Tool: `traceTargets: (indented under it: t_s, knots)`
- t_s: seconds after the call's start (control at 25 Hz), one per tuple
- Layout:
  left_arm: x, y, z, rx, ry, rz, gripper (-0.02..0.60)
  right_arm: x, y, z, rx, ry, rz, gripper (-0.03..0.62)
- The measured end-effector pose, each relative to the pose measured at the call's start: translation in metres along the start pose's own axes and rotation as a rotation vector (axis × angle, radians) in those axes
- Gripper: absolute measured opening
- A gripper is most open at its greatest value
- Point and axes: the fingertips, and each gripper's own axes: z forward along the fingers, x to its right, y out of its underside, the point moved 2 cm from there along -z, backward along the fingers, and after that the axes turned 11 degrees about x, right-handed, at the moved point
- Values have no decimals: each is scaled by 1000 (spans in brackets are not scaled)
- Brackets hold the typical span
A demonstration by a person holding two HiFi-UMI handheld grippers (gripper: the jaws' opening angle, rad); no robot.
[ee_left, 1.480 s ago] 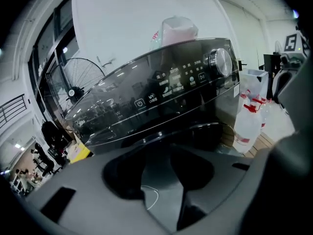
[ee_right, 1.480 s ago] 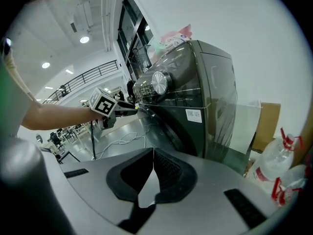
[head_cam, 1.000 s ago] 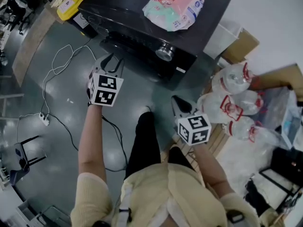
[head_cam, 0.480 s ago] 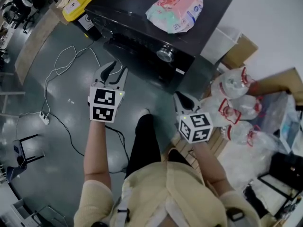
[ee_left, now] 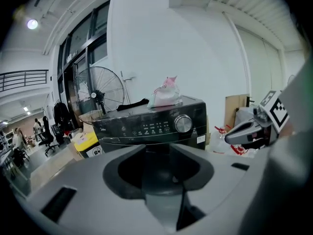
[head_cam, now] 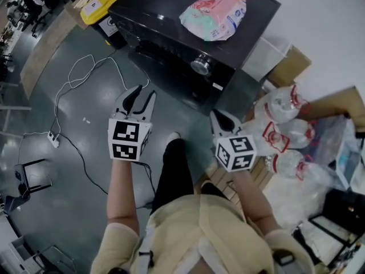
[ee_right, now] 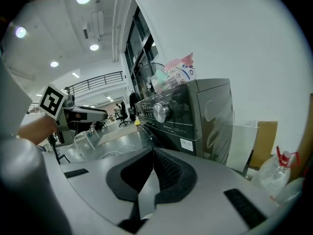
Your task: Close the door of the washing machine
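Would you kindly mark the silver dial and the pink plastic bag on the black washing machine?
silver dial (head_cam: 201,64), head view, its round face.
pink plastic bag (head_cam: 219,13), head view, its middle.

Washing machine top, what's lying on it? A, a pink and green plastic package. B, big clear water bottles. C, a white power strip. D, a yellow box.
A: in the head view a pink and green plastic package lies on the dark top of the washing machine, and nothing else is on that top.
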Motion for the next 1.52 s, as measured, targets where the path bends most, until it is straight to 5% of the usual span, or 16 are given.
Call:
traceTargets:
  t_s: [0.84,1.52]
  knots:
    - [23,30,-36,-43,0,-232,46,-7,-8,-1,24,-2,-54,5]
    - [21,38,-38,-78,-51,-203,35,-18,-22,19,43,-27,-76,5]
